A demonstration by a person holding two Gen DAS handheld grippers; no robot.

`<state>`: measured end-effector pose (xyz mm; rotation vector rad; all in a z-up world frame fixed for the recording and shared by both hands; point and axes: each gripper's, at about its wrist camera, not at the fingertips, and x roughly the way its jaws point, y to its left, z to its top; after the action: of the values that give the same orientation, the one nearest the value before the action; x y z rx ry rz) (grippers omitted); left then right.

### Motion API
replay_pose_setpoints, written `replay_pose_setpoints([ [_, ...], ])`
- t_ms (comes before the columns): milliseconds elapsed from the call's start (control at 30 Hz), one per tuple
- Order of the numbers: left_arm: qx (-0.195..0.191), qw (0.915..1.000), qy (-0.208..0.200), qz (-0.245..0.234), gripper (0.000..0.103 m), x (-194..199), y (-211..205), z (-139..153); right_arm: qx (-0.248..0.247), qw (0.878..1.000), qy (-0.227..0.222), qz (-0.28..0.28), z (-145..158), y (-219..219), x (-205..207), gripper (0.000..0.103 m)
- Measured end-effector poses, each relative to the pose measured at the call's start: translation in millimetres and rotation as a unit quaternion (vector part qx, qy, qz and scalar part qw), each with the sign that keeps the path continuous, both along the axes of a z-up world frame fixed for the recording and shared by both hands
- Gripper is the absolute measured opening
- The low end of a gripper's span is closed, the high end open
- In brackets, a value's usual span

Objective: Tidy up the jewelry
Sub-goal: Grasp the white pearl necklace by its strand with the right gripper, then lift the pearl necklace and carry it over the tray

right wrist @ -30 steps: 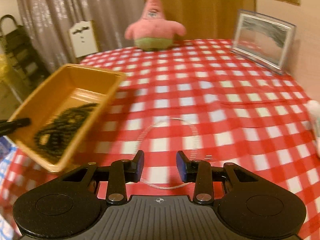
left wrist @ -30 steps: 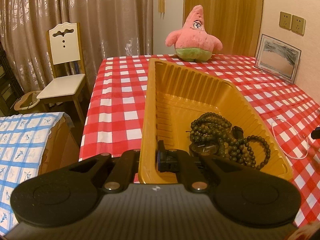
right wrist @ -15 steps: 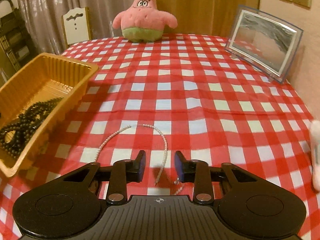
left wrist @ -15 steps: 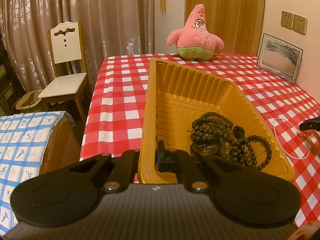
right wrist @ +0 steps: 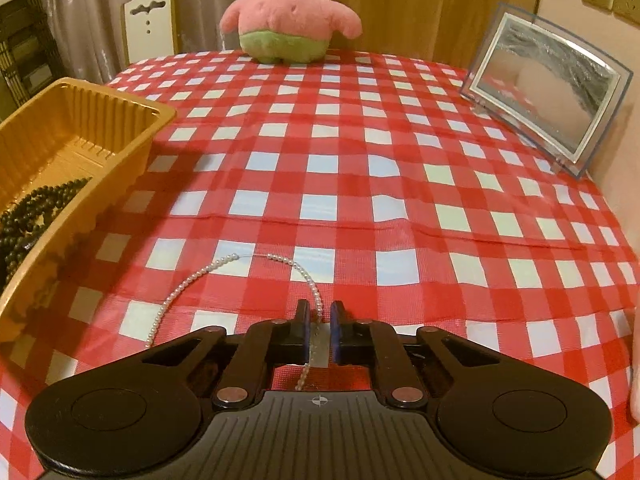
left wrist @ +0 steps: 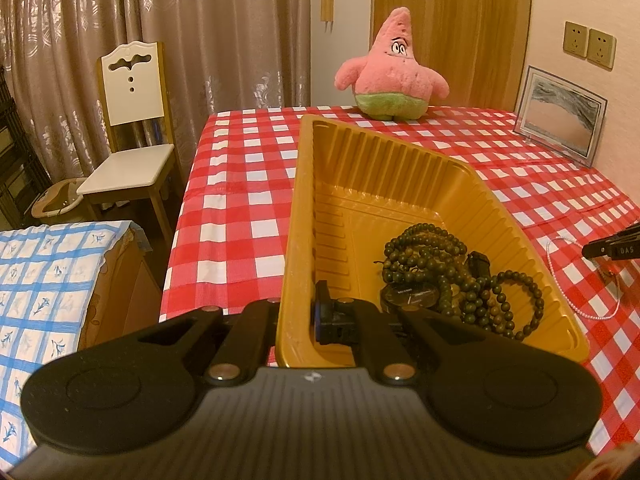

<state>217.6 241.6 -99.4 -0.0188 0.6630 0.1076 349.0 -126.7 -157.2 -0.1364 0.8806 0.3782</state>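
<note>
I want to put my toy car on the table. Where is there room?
The checked cloth lies bare between the plush star, the picture frame and the yellow tray. Keep away from the near edge: the pearl strand lies there, beside the tray, with the right gripper over it. The tray's near end holds dark beads.

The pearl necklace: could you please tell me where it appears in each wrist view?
Left wrist: pearl necklace at the far right edge, on the cloth beside the yellow tray.
Right wrist: low centre, looping from the tray side to between the right gripper fingers.
Shared landmark: the pink plush star at the table's far end.
</note>
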Motion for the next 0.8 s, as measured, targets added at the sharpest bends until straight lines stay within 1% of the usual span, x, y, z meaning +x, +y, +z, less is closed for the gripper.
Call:
replay_pose_setpoints([
  [33, 0.0, 1.0, 0.0, 0.0, 0.003, 0.0, 0.0, 0.0, -0.001, 1.0, -0.001, 0.0, -0.2, 0.7, -0.4, 0.004],
  [67, 0.0, 1.0, 0.001, 0.0, 0.003, -0.2, 0.3, -0.4, -0.003, 1.0, -0.001, -0.001, -0.4, 0.8, 0.2, 0.002],
  [433, 0.001, 1.0, 0.001, -0.001, 0.004, -0.3, 0.4, -1.2, -0.009, 1.0, 0.003, -0.002, 1.6, 1.4, 3.8, 0.002],
  [567, 0.002, 1.0, 0.001, -0.001, 0.003, 0.3, 0.4, -1.5, -0.002, 1.0, -0.004, -0.003, 6.6, 0.2, 1.2, 0.002],
  [700, 0.002, 1.0, 0.0, -0.004, 0.003, 0.0, 0.0, -0.7, 0.019, 1.0, -0.02, -0.005, 24.9, -3.6, -6.6, 0.002],
  [800, 0.002, 1.0, -0.002, -0.005, 0.003, -0.2, -0.8, 0.1, 0.052, 0.998, -0.038, -0.006, 50.7, -9.9, -15.4, 0.002],
])
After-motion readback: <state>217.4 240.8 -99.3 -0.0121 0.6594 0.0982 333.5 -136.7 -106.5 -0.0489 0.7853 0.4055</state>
